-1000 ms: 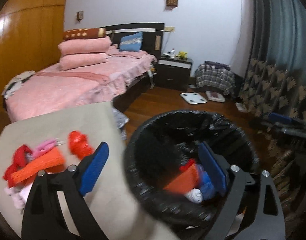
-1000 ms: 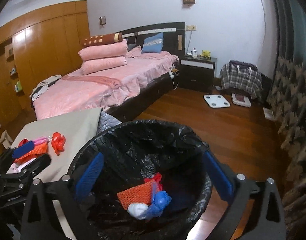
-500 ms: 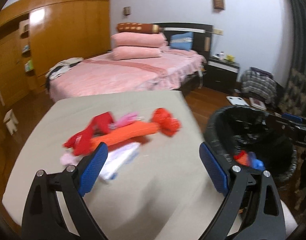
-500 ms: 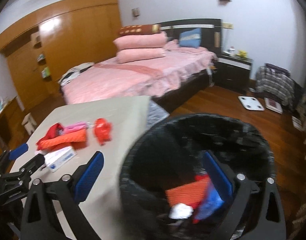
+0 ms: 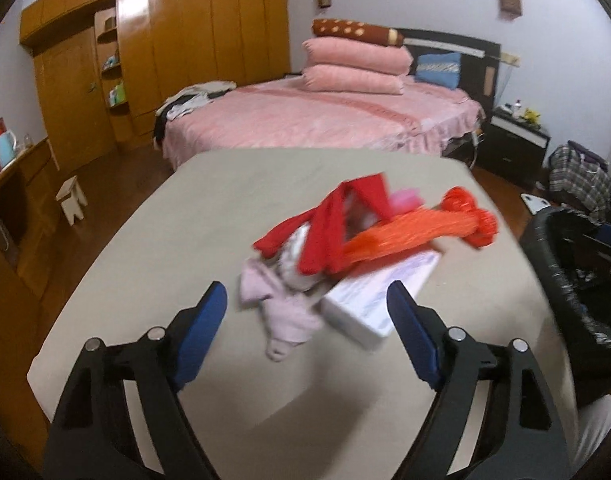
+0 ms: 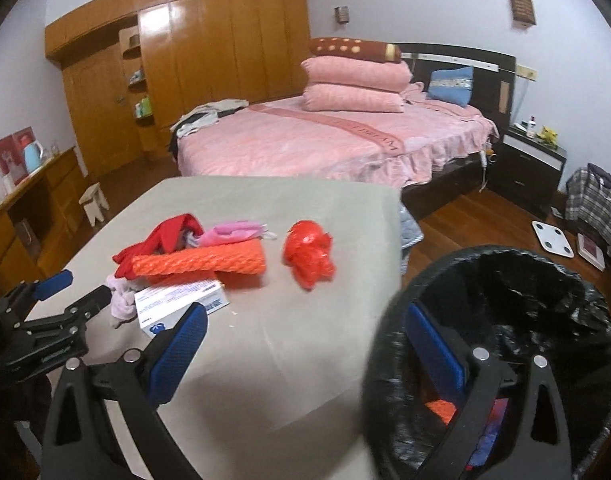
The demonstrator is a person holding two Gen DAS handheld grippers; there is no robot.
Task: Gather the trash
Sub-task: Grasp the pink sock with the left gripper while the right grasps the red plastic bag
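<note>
The left hand-held gripper (image 5: 307, 312) is spread wide and empty before the trash pile (image 5: 345, 240) on the counter (image 5: 165, 240). The right hand-held gripper (image 6: 303, 332), also spread, hangs beside the bin (image 6: 545, 280). The next move, probably, is to pinch one piece.

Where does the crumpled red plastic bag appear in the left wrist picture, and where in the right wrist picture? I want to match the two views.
Left wrist view: crumpled red plastic bag lies right of centre, at the far right end of the trash pile.
Right wrist view: the bag lies at the centre, alone, right of the pile.
Shared landmark: the orange mesh roll beside it.
</note>
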